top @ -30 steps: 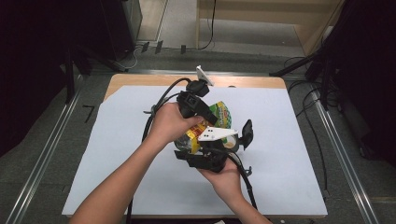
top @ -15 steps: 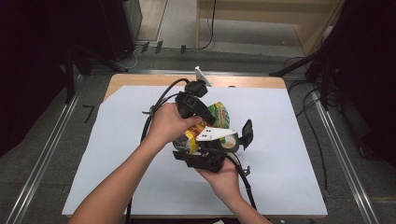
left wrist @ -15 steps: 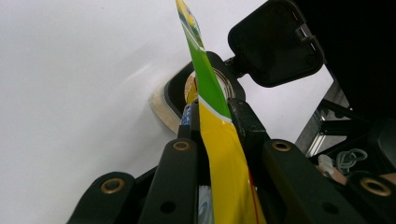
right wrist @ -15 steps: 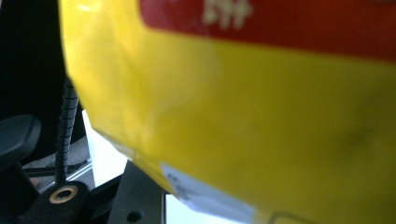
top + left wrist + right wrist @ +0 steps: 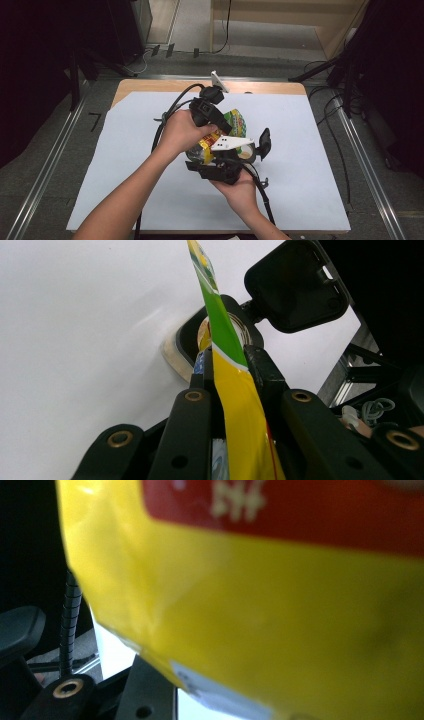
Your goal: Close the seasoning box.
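Holding one pouch [image 5: 231, 390], two tongs [image 5: 212, 142]

In the high view, the glossy yellow-and-green foil snack bag [image 5: 235, 122] is mostly covered by the person's left hand [image 5: 181, 132] and the black left gripper [image 5: 220, 131], so only its green upper corner and a yellow strip show; its print is too small to read. The black right gripper [image 5: 235, 157] hides whatever lies under its body, and whether its jaws press the bag cannot be told there. In the right gripper view the bag sits so close that it is blurred, its white lettering on the red band is unreadable, and the top and right edges cut it off. In the left gripper view the bag's lower end runs out of the bottom edge.
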`<state>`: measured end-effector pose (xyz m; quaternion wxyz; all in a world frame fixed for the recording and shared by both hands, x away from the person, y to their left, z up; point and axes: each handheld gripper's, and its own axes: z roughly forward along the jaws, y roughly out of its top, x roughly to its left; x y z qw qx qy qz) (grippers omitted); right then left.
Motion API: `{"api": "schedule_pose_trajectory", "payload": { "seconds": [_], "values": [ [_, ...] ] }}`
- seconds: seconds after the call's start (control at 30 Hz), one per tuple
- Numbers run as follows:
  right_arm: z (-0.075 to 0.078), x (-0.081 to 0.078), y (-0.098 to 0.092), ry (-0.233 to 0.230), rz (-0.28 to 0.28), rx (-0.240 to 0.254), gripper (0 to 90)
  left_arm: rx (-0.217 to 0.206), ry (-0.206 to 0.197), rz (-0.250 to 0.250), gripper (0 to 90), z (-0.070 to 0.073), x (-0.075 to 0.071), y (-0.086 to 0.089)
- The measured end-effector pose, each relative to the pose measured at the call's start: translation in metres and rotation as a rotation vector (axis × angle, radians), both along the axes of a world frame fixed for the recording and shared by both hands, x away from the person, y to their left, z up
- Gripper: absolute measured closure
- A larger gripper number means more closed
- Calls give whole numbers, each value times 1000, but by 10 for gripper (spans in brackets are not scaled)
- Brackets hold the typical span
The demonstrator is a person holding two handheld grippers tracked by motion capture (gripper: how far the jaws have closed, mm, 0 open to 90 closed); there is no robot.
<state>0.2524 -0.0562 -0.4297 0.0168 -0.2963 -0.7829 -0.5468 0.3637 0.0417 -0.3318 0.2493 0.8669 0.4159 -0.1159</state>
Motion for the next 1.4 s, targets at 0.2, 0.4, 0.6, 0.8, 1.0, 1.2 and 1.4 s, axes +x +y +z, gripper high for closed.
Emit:
{"api": "schedule_pose_trajectory", "payload": {
  "seconds": [0.2, 0.4, 0.6, 0.8, 1.0, 1.2, 1.4],
  "values": [
    [0, 0, 0, -2, -1, -1, 637, 3, 2, -1, 814, 0, 0, 0],
    [-1, -2, 1, -6, -1, -8, 639, 11, 4, -8, 814, -1, -1, -2],
    [1, 0, -2, 12, 6, 9, 647, 6, 0, -9, 805, 1, 0, -1],
    [2, 2, -5, 28, 1, 22, 654, 2, -15, -8, 805, 4, -2, -1],
    [3, 2, -5, 35, 3, 37, 656, 1, -15, -11, 803, 6, -3, 1],
    [3, 2, -6, 50, 5, 44, 660, 1, -11, -11, 801, 5, -3, 0],
    [6, 2, -6, 66, 12, 54, 661, -7, -6, -9, 800, 6, -2, 1]
  ]
}}
